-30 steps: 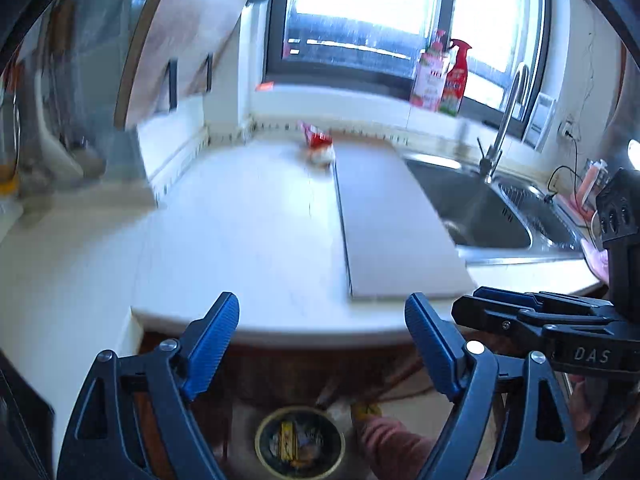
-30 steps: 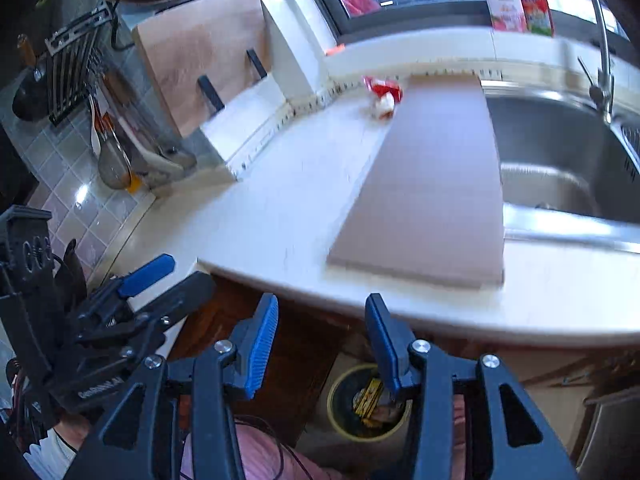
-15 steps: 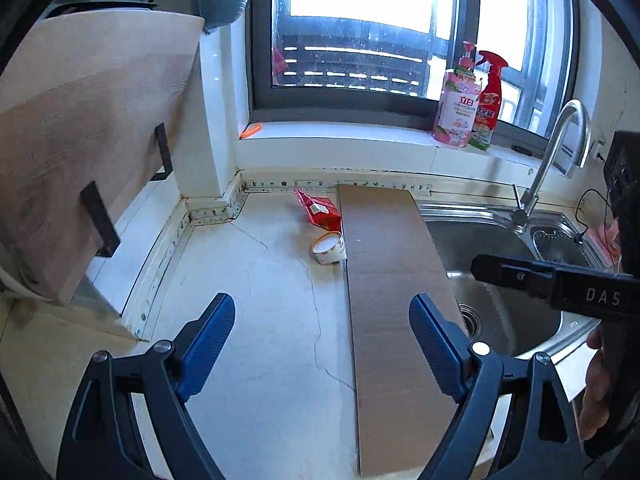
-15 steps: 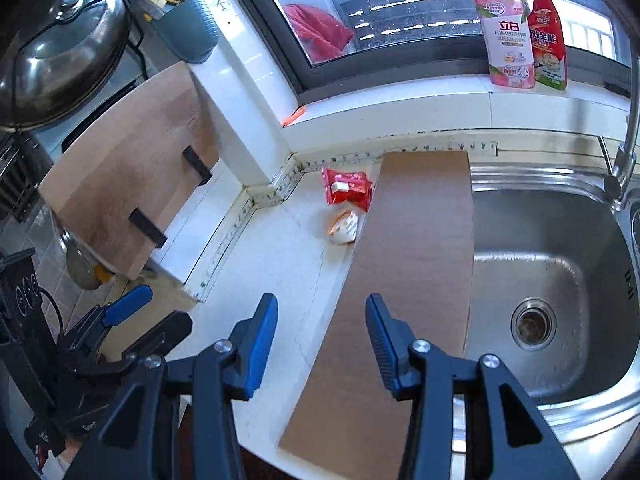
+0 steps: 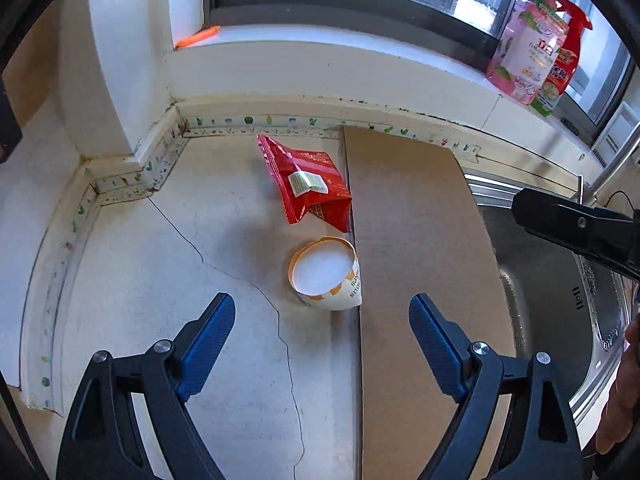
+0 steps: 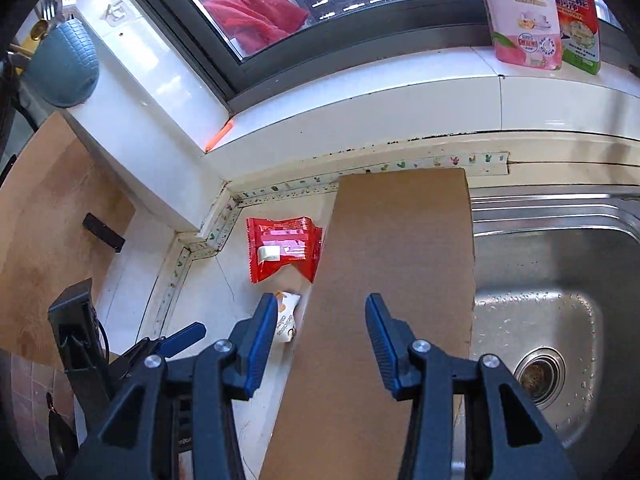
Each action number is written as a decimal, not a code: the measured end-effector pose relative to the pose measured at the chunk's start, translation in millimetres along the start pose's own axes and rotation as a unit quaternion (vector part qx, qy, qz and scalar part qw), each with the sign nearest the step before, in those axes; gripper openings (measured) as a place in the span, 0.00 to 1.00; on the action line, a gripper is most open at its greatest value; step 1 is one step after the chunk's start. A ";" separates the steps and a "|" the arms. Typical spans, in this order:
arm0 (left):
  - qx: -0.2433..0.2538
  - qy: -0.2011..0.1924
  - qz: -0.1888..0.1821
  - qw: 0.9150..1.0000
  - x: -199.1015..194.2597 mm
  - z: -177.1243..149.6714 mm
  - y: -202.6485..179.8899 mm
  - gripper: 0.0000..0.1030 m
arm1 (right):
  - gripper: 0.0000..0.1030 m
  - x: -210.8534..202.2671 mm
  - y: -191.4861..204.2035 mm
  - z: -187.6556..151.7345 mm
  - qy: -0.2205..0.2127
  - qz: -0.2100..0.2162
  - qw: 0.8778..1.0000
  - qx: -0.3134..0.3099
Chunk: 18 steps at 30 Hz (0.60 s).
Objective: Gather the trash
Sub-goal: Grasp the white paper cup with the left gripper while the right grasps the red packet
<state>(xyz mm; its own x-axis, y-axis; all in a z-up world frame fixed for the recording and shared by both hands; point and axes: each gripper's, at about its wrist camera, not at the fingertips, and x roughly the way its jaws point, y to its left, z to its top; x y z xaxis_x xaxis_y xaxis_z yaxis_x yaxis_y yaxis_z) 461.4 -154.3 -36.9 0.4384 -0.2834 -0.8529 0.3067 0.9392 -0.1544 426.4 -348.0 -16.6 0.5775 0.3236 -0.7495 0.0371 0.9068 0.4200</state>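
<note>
A crumpled red snack wrapper (image 5: 310, 186) lies on the white counter near the back wall; it also shows in the right wrist view (image 6: 282, 250). A white paper cup (image 5: 326, 274) lies on its side just in front of it, against the edge of a brown cardboard sheet (image 5: 416, 248); the cup is partly hidden behind a finger in the right wrist view (image 6: 287, 314). My left gripper (image 5: 322, 330) is open and empty, just short of the cup. My right gripper (image 6: 322, 328) is open and empty above the cardboard (image 6: 384, 272).
A steel sink (image 6: 552, 304) lies right of the cardboard. Two detergent bottles (image 5: 528, 52) stand on the window sill. A wooden board (image 6: 48, 240) leans at the left. The counter (image 5: 168, 264) has a long crack.
Both grippers moved from below the counter edge forward over the counter, toward the cup and wrapper, which now look much closer. Both stayed open.
</note>
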 end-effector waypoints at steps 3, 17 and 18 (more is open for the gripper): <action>-0.010 0.011 -0.002 1.000 22.0 4.7 3.8 0.85 | 0.45 12.9 -2.8 1.9 0.003 0.006 1.000 -0.001; -0.025 0.028 -0.044 0.998 56.7 7.8 1.9 0.46 | 0.45 54.0 9.3 11.5 0.021 0.027 0.999 -0.009; -0.025 0.025 -0.043 0.998 55.9 7.2 2.5 0.46 | 0.45 57.1 10.1 13.5 0.023 0.030 0.999 -0.007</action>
<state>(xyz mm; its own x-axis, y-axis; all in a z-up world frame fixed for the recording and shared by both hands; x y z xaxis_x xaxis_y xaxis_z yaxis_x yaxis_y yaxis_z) 492.7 -169.2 -81.3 0.3689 -0.3540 -0.8594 0.2978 0.9209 -0.2515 470.7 -324.0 -48.2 0.5403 0.3896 -0.7458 -0.0080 0.8887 0.4584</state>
